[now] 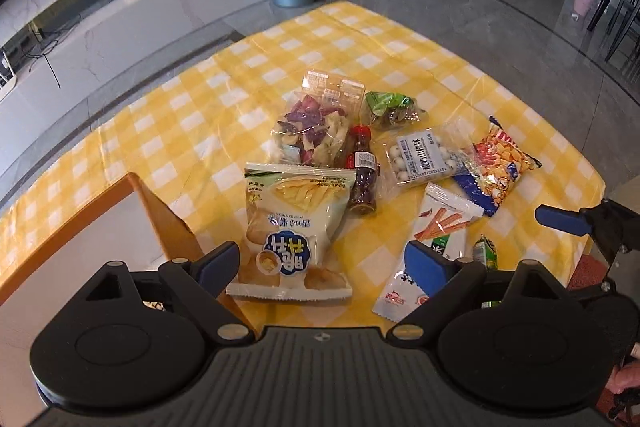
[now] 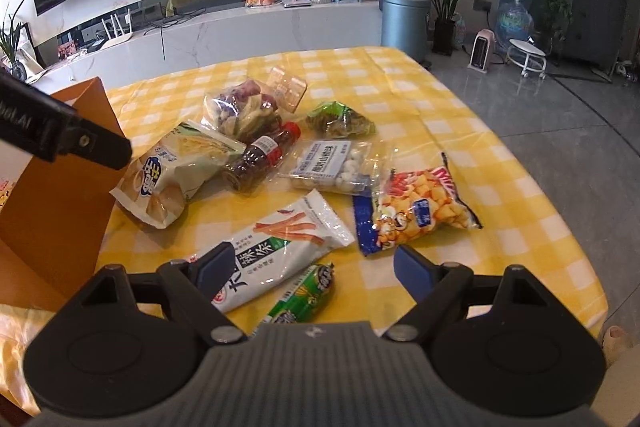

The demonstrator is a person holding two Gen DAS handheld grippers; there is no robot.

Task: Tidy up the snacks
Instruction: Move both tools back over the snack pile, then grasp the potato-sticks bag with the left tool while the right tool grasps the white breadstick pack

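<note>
Several snacks lie on a yellow checked tablecloth (image 1: 360, 39). A white chip bag (image 1: 294, 231) lies between the fingers of my open, empty left gripper (image 1: 320, 265), beside an orange box (image 1: 160, 215). Behind it lie a dried fruit bag (image 1: 308, 123), a dark bottle (image 1: 362, 171), a green packet (image 1: 390, 107), a box of white balls (image 1: 420, 157) and an orange puff bag (image 1: 496, 163). My right gripper (image 2: 316, 267) is open and empty above a white spicy-strip bag (image 2: 276, 247) and a green sausage (image 2: 308, 297). The chip bag (image 2: 176, 175) and the orange box (image 2: 52, 195) are to its left.
The left gripper's body (image 2: 60, 131) reaches in over the orange box. Beyond the table stand a grey bin (image 2: 404, 21), a marble TV bench (image 2: 240, 27) and potted plants. The table's right edge (image 2: 580, 227) drops to grey floor.
</note>
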